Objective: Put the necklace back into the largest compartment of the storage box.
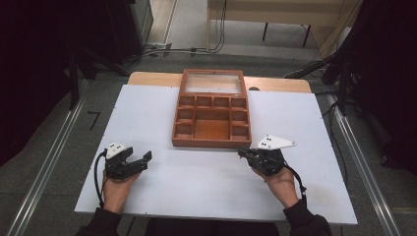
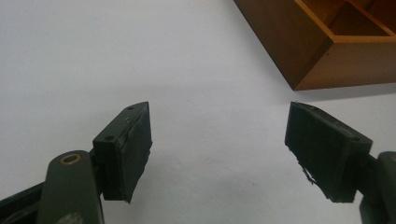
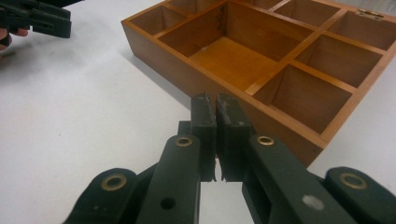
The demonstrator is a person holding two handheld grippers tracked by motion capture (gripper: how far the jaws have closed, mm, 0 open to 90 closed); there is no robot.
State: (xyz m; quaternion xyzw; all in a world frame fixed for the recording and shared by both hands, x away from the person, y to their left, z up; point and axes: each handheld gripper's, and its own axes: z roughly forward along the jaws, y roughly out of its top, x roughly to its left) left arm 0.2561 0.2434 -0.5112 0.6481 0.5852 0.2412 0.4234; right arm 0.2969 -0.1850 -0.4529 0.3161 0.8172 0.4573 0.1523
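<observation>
Wood box (image 1: 212, 114) — glossy reddish-brown, square-partitioned, glass lid propped open at its far edge — sits mid-desk (image 1: 147, 118). Right gripper (image 1: 244, 152) hovers just off the box's near right corner, jaws pressed together, holding nothing. Left gripper (image 1: 143, 158) lies farther from the box's near left corner — jaws spread wide, empty. Right hand is nearer.

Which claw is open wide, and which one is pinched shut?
The left claw is open wide, with bare table between its jaws. The right claw is pinched shut, beside the wooden box.
</observation>
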